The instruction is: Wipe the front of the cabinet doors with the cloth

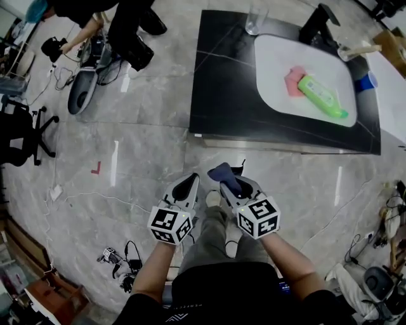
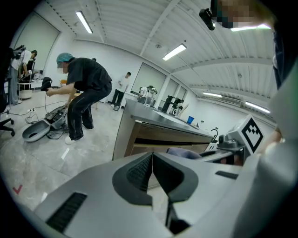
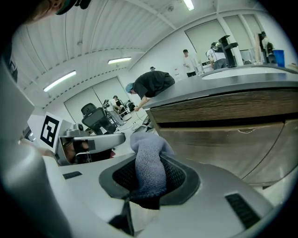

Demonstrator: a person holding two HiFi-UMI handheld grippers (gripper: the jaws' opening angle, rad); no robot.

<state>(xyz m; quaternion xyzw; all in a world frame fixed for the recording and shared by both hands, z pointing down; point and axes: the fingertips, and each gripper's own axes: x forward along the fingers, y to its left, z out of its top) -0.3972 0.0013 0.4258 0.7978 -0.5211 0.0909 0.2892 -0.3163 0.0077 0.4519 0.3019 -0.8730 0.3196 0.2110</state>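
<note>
Grey stone-look floor fills a large workshop with a ribbed white ceiling and strip lights. A black-topped cabinet stands ahead of the person's legs. On its top lies a white oval panel carrying a green bottle and a pink rag, with a drinking glass at the far edge. Left of the cabinet a person in black bends over gear and cables on the floor, and further left stands a black office chair.

From the head view the cabinet's fronts are hidden beneath the overhanging top. Only the two gripper views show them: brown wood-grain drawer fronts under a dark gap. The cabinet's right end is cut off in both.

Both grippers hover short of the cabinet's near edge, touching nothing on it. The left gripper has its jaws pressed together with nothing between them, plain in the left gripper view. The right gripper is clamped on the cloth, a blue-grey knit fold standing up out of the pads. From above, that cloth shows only as a dark blue lump at the tips, apart from the cabinet front.
</note>
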